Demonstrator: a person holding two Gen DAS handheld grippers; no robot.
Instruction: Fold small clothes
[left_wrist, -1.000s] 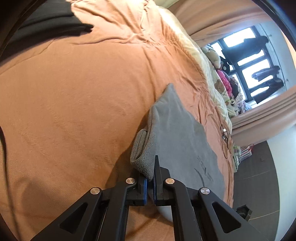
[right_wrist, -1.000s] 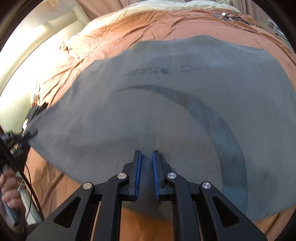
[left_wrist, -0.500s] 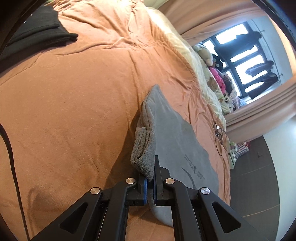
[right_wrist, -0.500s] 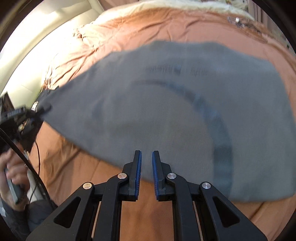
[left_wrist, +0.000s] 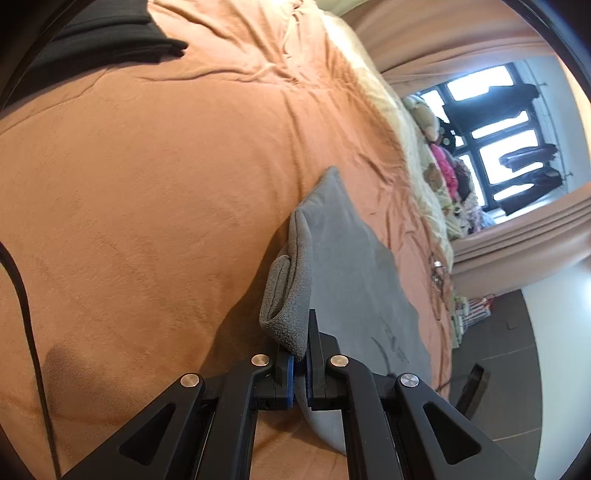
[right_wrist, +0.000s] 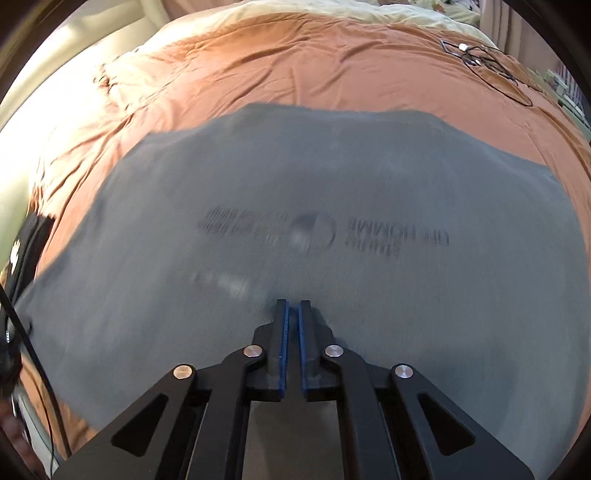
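Left gripper: both blue pads are clamping a bunched edge of the grey garment, which is rolling into a thick fold just above the fingertips. The rest of it is lying spread over the orange bedspread.

Right gripper: jaws are sitting nearly together above the grey cloth; whether any fabric is pinched between them cannot be told. Blurred dark lettering is showing ahead of the tips.

A black garment is lying at the far corner. 1 tangled cable is resting near the bed's far edge.
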